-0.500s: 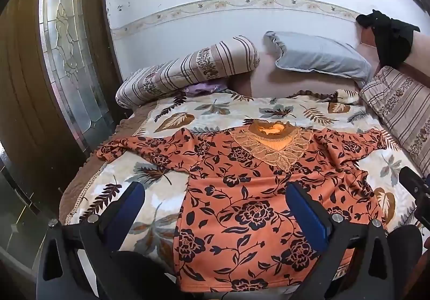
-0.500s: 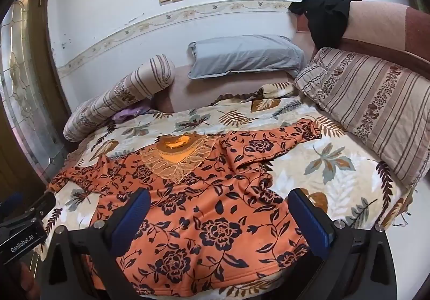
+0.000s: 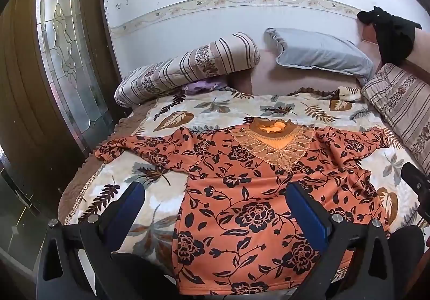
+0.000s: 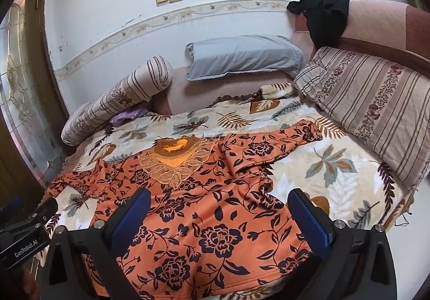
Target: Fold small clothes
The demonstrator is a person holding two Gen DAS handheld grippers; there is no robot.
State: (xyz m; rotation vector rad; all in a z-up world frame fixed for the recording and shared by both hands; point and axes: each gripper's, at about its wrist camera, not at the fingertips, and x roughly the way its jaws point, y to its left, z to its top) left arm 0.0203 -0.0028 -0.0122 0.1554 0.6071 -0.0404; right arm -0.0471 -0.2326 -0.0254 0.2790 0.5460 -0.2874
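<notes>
An orange long-sleeved top printed with black roses, lace at the neck [image 3: 242, 192], is laid face-up and nearly flat on the leaf-patterned bedspread [image 3: 172, 117], hem toward the cameras, collar toward the striped bolster pillow [image 3: 188, 66]. Both sleeves are spread outward; the right sleeve [image 4: 271, 149] is seen doubled and creased near the shoulder, with ripples along that side seam.

The left tongs [image 3: 215, 205] are held wide above the hem's left part, nothing between the pads. The right tongs [image 4: 217, 214] are likewise wide and empty over the right half.

Judged step: a first grasp for folding. It is best done if the right-side wrinkles are smoothed first — then each sleeve is pinched near its cuff and carried straight inward across the chest, so edges stay parallel.
</notes>
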